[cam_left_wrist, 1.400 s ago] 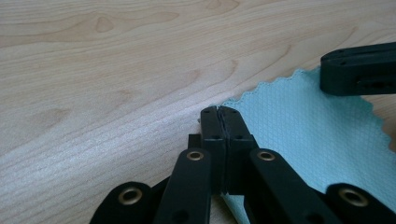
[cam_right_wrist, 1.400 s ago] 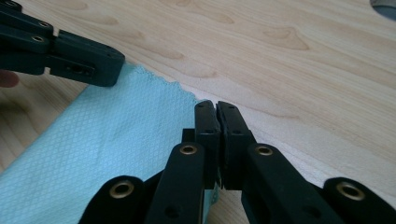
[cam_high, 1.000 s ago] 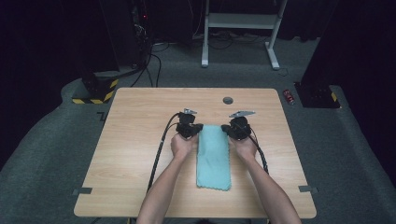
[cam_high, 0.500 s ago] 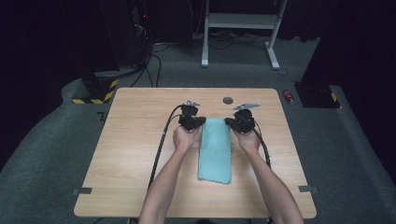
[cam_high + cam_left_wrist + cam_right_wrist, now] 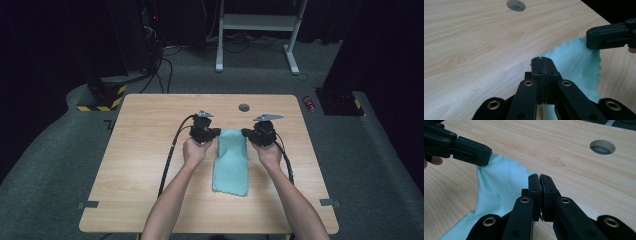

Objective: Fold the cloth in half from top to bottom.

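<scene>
A light teal cloth (image 5: 230,162) lies lengthwise on the wooden table (image 5: 145,150), its far end raised a little between both hands. My left gripper (image 5: 216,133) is shut on the cloth's far left corner. My right gripper (image 5: 246,133) is shut on the far right corner. In the left gripper view the jaws (image 5: 541,60) are pressed together with the cloth (image 5: 576,62) running off to their right, and the other gripper (image 5: 610,36) pinches its far edge. The right gripper view shows its gripper (image 5: 539,178) shut at the cloth's (image 5: 499,187) scalloped edge, opposite the left one (image 5: 466,150).
A round cable hole (image 5: 244,107) sits in the table just beyond the grippers. A black cable (image 5: 170,152) trails from the left gripper toward the near edge. On the carpet behind stand a desk frame (image 5: 255,30) and a small red object (image 5: 310,103).
Both hands have nudged slightly away from the person with the cloth's far edge, and the cloth has slid a little with them. Both grippers remain shut.
</scene>
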### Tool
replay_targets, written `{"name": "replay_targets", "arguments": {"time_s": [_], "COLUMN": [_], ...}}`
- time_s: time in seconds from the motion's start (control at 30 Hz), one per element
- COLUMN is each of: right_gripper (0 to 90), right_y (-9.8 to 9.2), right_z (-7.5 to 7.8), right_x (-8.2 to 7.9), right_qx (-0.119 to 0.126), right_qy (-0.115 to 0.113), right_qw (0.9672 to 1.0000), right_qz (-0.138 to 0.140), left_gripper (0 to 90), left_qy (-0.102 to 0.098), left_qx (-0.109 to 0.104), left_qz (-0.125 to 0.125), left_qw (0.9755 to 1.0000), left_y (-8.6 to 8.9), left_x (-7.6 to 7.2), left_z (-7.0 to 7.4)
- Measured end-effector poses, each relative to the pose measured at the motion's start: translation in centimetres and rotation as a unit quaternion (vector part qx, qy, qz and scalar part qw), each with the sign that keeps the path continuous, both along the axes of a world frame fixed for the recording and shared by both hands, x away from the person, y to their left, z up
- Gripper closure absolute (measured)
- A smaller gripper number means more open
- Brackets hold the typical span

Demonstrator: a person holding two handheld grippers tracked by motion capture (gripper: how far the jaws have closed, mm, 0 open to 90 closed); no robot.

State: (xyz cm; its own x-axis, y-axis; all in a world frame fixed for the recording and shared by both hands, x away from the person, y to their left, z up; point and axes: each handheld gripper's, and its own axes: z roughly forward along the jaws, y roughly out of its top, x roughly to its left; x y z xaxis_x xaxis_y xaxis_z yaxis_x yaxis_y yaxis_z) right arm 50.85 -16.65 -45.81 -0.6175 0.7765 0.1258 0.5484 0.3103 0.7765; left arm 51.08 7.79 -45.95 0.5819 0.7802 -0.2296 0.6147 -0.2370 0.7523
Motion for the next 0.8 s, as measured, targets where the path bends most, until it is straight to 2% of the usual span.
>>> {"name": "replay_targets", "arguments": {"time_s": [0.33,0.43,0.53,0.63,0.8], "right_gripper": [88.2,88.1,88.2,88.2,88.2], "right_y": [-0.4,-0.4,-0.5,-0.7,-0.5], "right_z": [-0.5,-0.4,-0.2,0.3,1.4], "right_x": [-1.2,-1.6,-2.0,-2.3,-2.3], "right_qx": [0.007,0.005,0.003,0.006,0.006], "right_qy": [0.006,0.002,-0.004,-0.010,-0.023], "right_qw": [0.9999,0.9998,0.9996,0.9995,0.9992], "right_qz": [0.014,0.020,0.027,0.029,0.033], "left_gripper": [89.5,89.5,89.4,89.4,89.4], "left_qy": [-0.001,-0.003,-0.012,-0.031,-0.043], "left_qx": [0.009,0.013,0.018,0.022,0.035], "left_qz": [-0.019,-0.024,-0.031,-0.033,-0.026], "left_qw": [0.9998,0.9996,0.9993,0.9987,0.9981], "left_y": [0.1,0.1,0.0,0.0,-0.1], "left_x": [-1.0,-1.3,-1.8,-2.0,-1.6], "left_z": [-0.4,-0.2,0.3,1.3,2.2]}}
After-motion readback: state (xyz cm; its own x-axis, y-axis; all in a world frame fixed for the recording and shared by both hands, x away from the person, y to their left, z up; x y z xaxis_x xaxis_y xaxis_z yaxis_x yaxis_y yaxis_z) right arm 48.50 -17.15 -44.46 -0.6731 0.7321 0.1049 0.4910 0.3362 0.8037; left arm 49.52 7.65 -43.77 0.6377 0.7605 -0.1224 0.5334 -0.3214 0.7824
